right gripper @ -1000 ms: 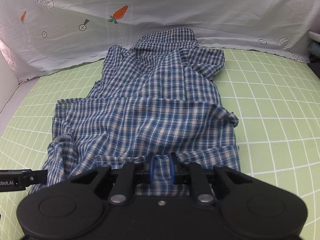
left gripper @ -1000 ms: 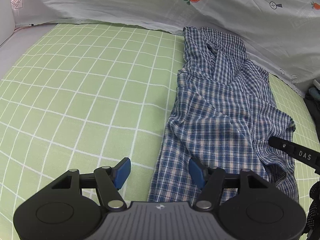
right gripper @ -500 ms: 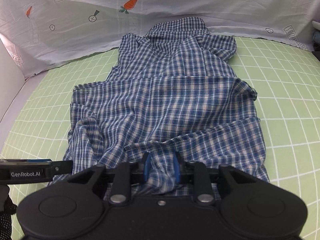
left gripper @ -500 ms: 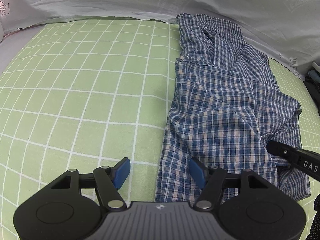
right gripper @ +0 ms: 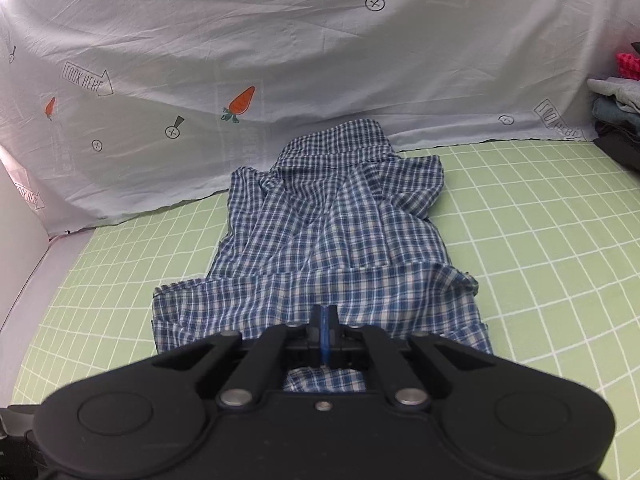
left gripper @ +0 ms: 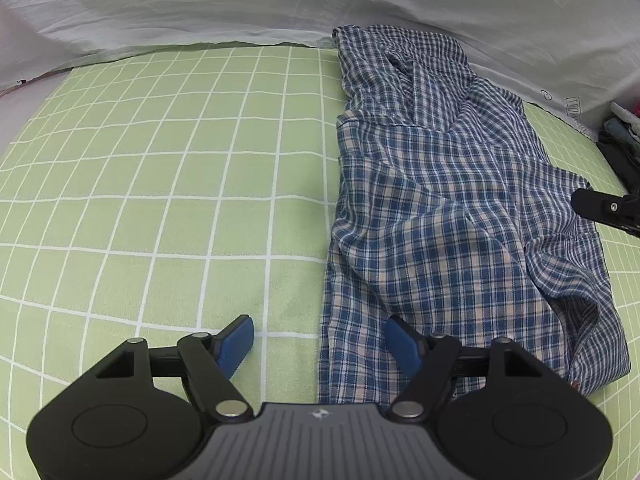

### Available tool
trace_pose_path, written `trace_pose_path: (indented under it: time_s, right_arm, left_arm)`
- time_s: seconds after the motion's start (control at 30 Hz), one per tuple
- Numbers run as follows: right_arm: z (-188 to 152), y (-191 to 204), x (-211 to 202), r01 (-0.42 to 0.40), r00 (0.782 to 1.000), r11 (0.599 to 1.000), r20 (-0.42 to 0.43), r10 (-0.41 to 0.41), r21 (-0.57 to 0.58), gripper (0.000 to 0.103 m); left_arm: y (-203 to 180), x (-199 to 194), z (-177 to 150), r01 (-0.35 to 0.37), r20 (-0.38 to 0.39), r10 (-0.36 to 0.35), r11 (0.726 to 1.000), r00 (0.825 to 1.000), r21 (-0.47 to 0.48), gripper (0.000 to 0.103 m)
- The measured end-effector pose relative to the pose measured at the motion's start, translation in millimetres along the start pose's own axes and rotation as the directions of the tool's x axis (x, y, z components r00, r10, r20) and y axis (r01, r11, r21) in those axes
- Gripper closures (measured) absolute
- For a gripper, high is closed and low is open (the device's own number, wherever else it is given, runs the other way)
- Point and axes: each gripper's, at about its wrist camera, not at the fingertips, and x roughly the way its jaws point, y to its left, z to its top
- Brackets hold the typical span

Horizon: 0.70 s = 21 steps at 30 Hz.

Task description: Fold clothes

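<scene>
Bed [left gripper: 160,184] covered in light green sheet with white grid lines, blue plaid shirt [left gripper: 448,208] lying rumpled and partly folded directly on it, collar end touching pale printed cloth [right gripper: 320,60] draping along far edge, stacked clothes [right gripper: 618,120] sitting at right edge.

A shirt [right gripper: 340,248] is showing a blue, navy and white check, lying on a light green sheet [left gripper: 160,184] gridded with thin white lines. Behind, a pale grey-white cloth [right gripper: 320,60] is displaying orange carrots.
</scene>
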Motion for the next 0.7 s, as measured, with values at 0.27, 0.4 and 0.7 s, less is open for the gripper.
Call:
trace_pose_path:
  time_s: [0.27, 0.4, 0.7]
  right_arm:
    - [-28.8, 6.2, 27.4, 0.016, 0.990, 0.996, -0.135, -0.027, -0.087, 0.068]
    - [-32.3, 5.1, 26.3, 0.003, 0.993, 0.994, -0.113, -0.016, -0.109, 0.103]
    - [-1.9, -21.5, -12.0, 0.052, 0.991, 0.997, 0.122, -0.059, 0.058, 0.103]
  left_arm:
    - [-0.2, 2.0, 0.5, 0.003, 0.001, -0.003, 1.000, 1.000, 0.001, 0.025]
    - [-0.5, 2.8, 0.9, 0.000, 0.000, 0.000, 1.000, 1.000, 0.007, 0.024]
    - [-3.0, 4.5, -0.4, -0.010, 0.000, 0.010, 1.000, 1.000, 0.022, 0.023]
